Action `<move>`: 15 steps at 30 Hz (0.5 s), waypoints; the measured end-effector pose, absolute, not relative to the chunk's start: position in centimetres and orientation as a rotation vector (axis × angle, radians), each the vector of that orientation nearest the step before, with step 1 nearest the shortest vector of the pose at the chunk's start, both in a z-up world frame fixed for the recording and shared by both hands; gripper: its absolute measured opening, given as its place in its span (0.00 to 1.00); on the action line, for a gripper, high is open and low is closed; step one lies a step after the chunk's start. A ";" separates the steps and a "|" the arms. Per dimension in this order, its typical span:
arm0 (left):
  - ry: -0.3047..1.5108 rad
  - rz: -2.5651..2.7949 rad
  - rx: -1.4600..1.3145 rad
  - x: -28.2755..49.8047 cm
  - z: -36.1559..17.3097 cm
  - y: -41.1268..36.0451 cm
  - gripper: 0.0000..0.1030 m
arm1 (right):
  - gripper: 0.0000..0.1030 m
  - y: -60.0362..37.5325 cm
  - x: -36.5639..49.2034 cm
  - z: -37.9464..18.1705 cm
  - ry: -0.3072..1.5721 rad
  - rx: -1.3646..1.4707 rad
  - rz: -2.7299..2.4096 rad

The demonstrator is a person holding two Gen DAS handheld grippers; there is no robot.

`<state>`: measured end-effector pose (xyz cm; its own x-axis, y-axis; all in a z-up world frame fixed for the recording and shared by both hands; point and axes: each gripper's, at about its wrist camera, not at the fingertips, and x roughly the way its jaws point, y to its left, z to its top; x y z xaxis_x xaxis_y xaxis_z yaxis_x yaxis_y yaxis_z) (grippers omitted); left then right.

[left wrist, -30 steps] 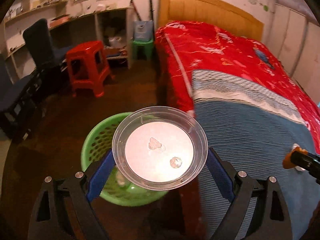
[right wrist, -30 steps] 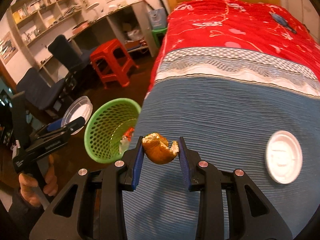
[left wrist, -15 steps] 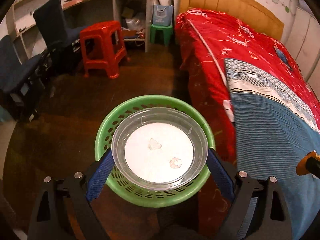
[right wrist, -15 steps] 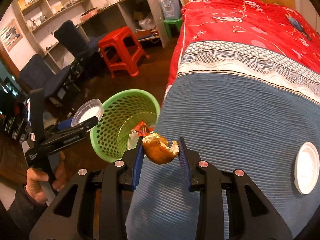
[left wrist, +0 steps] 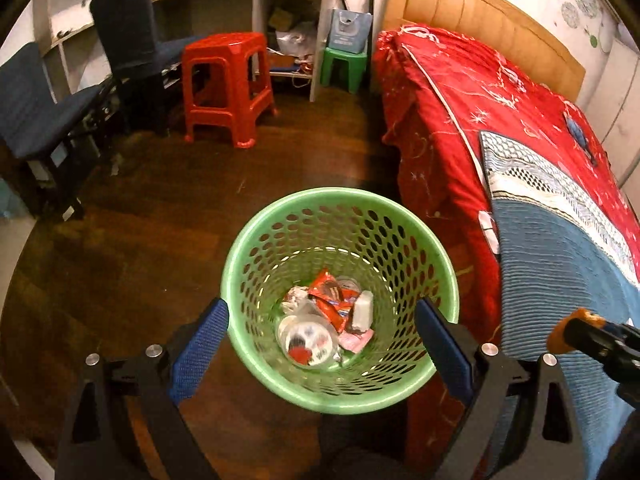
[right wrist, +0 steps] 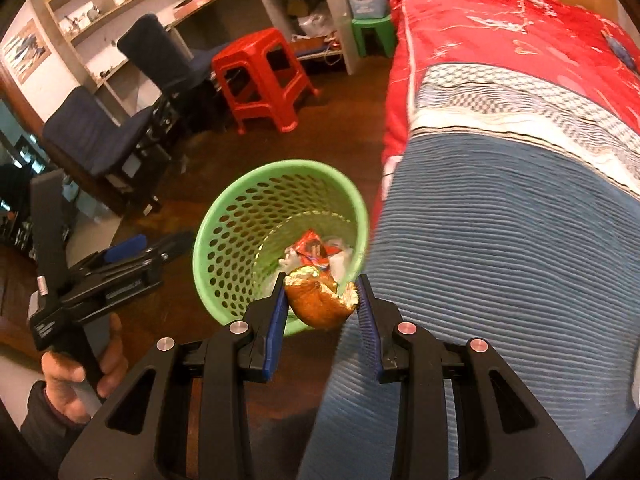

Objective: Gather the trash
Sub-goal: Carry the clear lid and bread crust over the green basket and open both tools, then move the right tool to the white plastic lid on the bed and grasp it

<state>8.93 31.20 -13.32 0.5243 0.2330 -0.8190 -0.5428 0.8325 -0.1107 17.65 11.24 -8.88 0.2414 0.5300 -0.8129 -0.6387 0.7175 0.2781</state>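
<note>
A green perforated trash basket (left wrist: 340,196) stands on the dark floor beside the bed. At its bottom lie red wrappers (left wrist: 332,300), a white scrap and a clear round lid (left wrist: 306,340). My left gripper (left wrist: 320,332) hangs open right above the basket, with nothing between its blue pads. My right gripper (right wrist: 322,304) is shut on a torn brown piece of bread (right wrist: 318,300), held at the bed-side rim of the basket (right wrist: 280,168). The left wrist view shows the bread (left wrist: 570,326) at its right edge. In the right wrist view the left gripper (right wrist: 160,248) is at the left, a hand (right wrist: 80,372) on its handle.
The bed (left wrist: 560,264) with a blue and red cover runs along the right of the basket. A red stool (left wrist: 224,88), a green stool (left wrist: 344,64), two dark chairs (left wrist: 132,40) and shelving stand farther back across the wooden floor.
The clear lid has left my left gripper's jaws and now lies in the basket. The left gripper came in over the basket. The right gripper carried the bread from over the bed to the basket's rim.
</note>
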 end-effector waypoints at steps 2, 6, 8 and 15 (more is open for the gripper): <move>0.903 0.485 -0.394 8.2 -13.3 31.7 0.88 | 0.35 12.4 17.8 -9.3 1.069 -0.126 0.811; 0.892 0.508 -0.416 6.9 -13.3 32.4 0.88 | 0.35 14.5 17.9 -9.8 1.082 -0.124 0.829; 0.888 0.514 -0.431 6.3 -13.3 32.7 0.88 | 0.35 15.4 18.1 -10.0 1.088 -0.121 0.838; 0.888 0.519 -0.446 5.2 -13.7 32.8 0.88 | 0.49 17.1 18.0 -10.2 1.088 -0.091 0.861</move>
<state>5.21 32.79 -13.66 0.5240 0.2391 -0.8175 -0.5953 0.7892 -0.1507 18.04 17.14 -10.17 0.1827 0.5673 -0.8030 -0.6509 0.6819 0.3336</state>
